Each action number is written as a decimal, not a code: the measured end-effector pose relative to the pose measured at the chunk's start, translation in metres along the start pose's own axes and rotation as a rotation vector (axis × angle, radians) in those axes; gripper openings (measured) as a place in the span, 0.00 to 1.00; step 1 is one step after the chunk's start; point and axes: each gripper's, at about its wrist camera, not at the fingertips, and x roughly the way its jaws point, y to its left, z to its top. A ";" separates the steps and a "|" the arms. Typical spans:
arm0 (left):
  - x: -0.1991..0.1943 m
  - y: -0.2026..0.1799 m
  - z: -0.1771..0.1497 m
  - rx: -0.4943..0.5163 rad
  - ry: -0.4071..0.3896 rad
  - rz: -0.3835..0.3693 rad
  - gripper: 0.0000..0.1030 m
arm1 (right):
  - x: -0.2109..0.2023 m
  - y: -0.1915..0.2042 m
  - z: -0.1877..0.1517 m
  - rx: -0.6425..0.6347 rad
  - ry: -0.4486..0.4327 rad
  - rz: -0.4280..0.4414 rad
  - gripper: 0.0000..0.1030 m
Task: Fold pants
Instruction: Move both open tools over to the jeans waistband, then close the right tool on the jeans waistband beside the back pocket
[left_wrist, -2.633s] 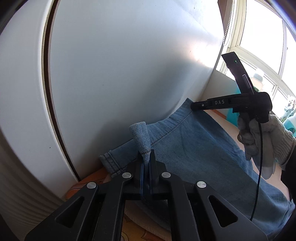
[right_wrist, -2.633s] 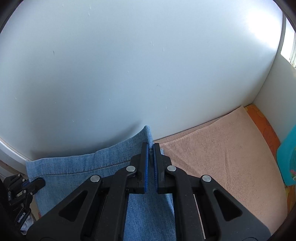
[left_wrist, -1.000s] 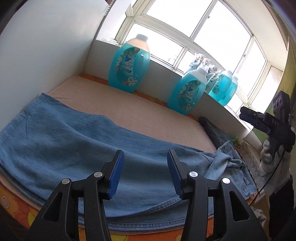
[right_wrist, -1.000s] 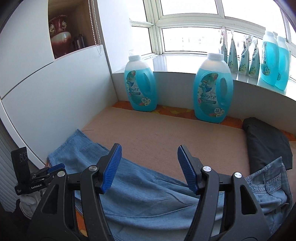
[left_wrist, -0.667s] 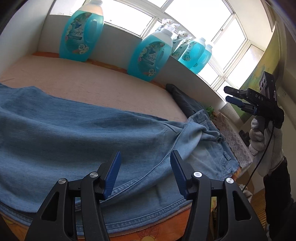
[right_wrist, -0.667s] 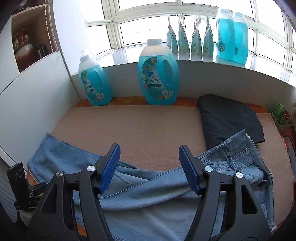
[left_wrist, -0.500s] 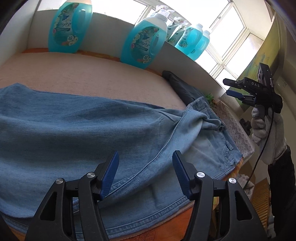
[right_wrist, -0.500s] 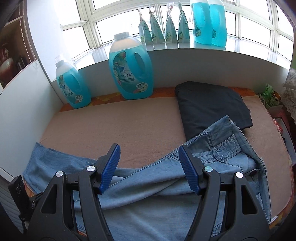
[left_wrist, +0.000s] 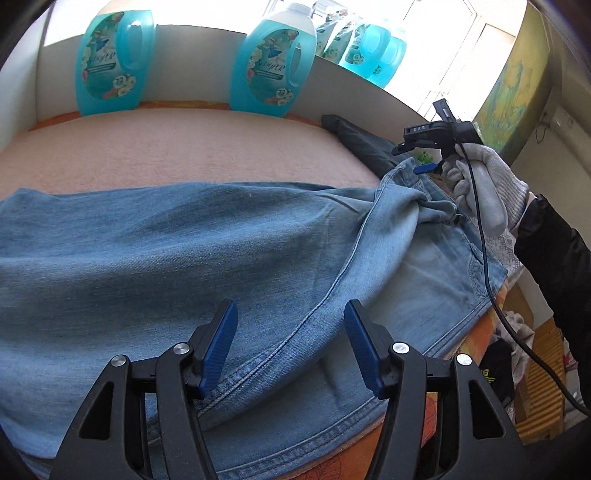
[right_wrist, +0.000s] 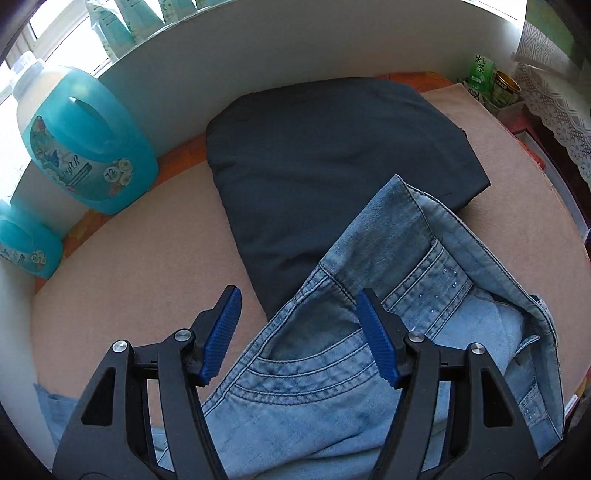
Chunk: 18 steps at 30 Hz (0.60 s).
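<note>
A pair of light blue jeans lies stretched across a pinkish-tan towel that covers the work surface, the legs running off to the left and the waist bunched at the right. The left gripper hangs over the near edge of the jeans with its two blue pads spread apart; a seam of the denim runs beneath the gap, and neither pad presses on the cloth. The right gripper is likewise released, its pads wide apart above the waistband and a curved front pocket, gripping nothing. In the left wrist view the right gripper shows at the far end of the jeans, carried by a hand in a white knit glove with a black sleeve and a trailing black cable. A folded dark garment rests on the towel just behind the waist, which overlaps its near corner. Blue detergent bottles stand along the white wall behind.
</note>
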 end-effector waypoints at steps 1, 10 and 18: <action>0.001 0.000 0.000 0.003 0.005 -0.003 0.58 | 0.006 -0.001 0.002 0.010 0.006 -0.018 0.66; 0.007 0.002 -0.001 0.029 0.047 -0.019 0.58 | 0.025 -0.005 0.006 0.030 0.039 -0.057 0.64; 0.008 -0.002 -0.004 0.052 0.044 0.001 0.58 | 0.022 -0.021 -0.003 0.068 0.053 0.026 0.22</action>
